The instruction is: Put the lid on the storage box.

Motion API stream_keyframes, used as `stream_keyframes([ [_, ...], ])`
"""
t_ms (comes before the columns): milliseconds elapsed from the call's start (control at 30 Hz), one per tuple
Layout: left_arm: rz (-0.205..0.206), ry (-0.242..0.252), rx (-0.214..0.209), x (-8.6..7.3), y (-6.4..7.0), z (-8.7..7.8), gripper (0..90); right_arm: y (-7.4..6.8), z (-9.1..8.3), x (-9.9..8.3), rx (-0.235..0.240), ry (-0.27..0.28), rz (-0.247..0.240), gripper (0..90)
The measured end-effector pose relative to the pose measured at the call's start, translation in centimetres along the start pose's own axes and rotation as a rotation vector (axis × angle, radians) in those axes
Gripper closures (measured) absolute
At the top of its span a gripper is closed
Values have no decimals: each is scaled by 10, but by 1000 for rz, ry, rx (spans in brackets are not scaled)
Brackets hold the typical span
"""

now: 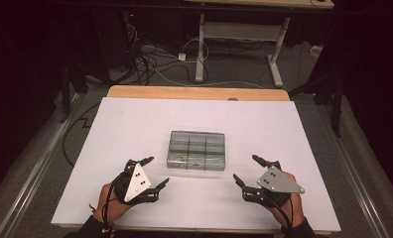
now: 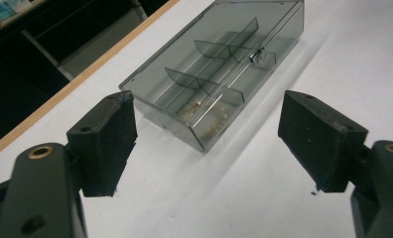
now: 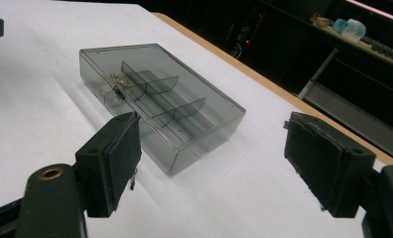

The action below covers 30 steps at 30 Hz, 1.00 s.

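each gripper is black, with a grey three-cornered plate on top carrying small dark screws. the left gripper (image 1: 153, 172) sits at 7 o'clock, the right gripper (image 1: 245, 171) at 5. jaws carry thick black foam pads (image 2: 107, 141); brass-ringed holes mark their arms. dark sleeves at both wrists.

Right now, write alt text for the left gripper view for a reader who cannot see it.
A clear grey plastic compartment box, lid closed, lies on a white table ahead of the left gripper, whose two black jaws stand wide apart and hold nothing. Thin dividers split the box, and small gold-coloured bits sit in the compartment nearest the gripper.
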State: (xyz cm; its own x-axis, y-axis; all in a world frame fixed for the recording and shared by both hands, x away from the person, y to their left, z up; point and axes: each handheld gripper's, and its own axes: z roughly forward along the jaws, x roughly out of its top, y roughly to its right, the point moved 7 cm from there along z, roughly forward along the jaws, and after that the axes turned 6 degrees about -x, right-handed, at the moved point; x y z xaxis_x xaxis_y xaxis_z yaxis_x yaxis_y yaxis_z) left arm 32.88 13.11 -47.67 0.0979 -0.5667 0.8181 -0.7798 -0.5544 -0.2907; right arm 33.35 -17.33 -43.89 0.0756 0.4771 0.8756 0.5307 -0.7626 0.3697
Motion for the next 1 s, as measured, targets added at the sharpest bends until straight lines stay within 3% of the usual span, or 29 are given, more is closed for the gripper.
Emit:
stream_keyframes([
  [67, -2, -2, 8, -2, -1, -2, 219, 1, -2, -1, 0, -2, 0, 221],
  [133, -31, 10, 1, -3, -2, -4, 219, 2, -4, -2, 2, 3, 3, 221],
  [233, -19, -5, 10, -9, -3, -6, 219, 6, -6, -5, -4, 6, 8, 221],
  [433, -46, -1, 11, -21, -5, -14, 218, 12, -10, -13, -5, -1, 45, 220],
  [667, -65, -35, 15, -40, -8, -22, 219, 17, -15, -26, -22, -19, 49, 220],
  [867, -57, -67, 15, -51, -9, -22, 219, 20, -19, -35, -43, -26, 49, 221],
  [1000, -74, -73, 15, -56, -10, -23, 218, 21, -22, -41, -54, -34, 43, 220],
])
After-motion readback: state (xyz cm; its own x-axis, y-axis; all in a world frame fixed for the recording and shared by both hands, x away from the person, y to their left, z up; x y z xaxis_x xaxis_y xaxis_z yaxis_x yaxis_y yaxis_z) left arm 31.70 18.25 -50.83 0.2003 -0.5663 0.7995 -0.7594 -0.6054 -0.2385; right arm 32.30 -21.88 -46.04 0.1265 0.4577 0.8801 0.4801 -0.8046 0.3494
